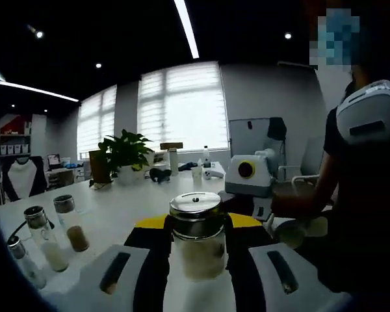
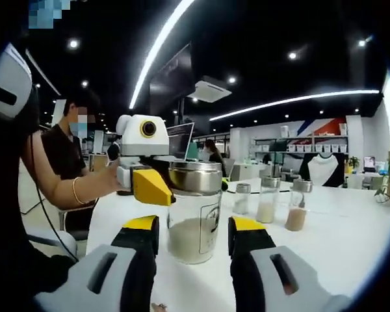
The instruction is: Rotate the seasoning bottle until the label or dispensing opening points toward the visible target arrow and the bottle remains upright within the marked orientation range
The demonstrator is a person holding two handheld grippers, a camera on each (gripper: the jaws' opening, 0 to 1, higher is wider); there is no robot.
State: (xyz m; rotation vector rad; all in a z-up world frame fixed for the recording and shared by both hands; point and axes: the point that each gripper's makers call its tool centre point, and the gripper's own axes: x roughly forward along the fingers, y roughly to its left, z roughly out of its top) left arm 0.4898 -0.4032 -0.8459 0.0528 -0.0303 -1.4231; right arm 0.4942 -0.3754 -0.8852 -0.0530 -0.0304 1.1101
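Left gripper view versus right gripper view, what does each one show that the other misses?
Left gripper view: a potted plant before bright windows, and the dots on the bottle's lid. Right gripper view: the bottle's label and a person's hand by the left claw, which stands at the lid's side. Both: the seasoning bottle between claw tips, three small jars and the white table.
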